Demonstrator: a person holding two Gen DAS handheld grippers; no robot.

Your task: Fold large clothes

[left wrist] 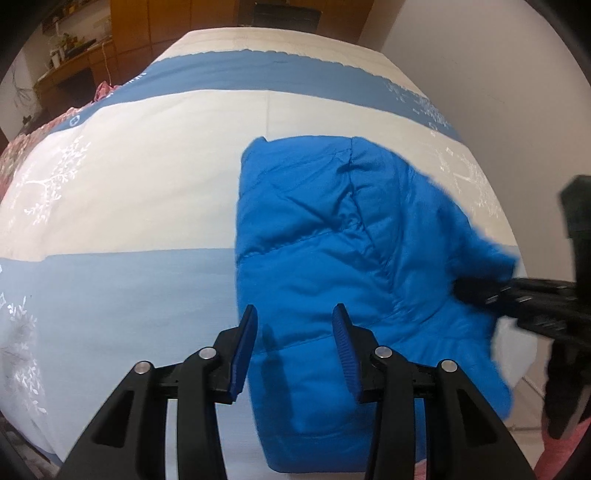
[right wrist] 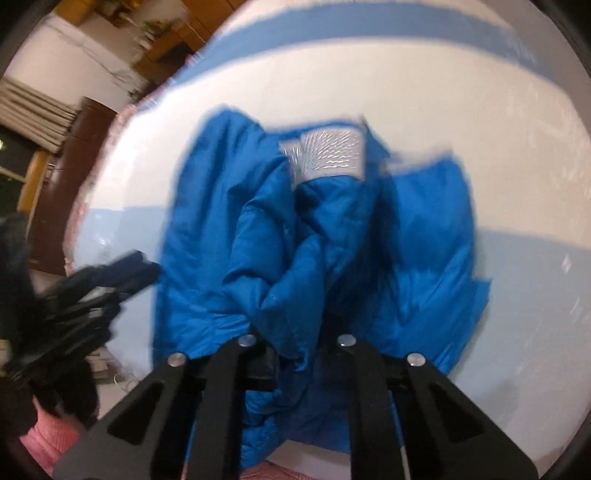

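Gathering a bright blue quilted puffer jacket [left wrist: 332, 258] on the blue-and-white striped bed quilt [left wrist: 147, 184], the right claw [right wrist: 295, 354] clenches bunched fabric while the left claw [left wrist: 295, 332] hovers released above its hem; the next fold likely needs both gripping

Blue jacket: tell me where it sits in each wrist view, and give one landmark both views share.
Left wrist view: the blue jacket fills the centre-right, lying on the bedspread, ahead of the left gripper.
Right wrist view: the jacket fills the centre, bunched up into the right gripper.
Shared landmark: the bedspread's dark blue stripe beyond the jacket.
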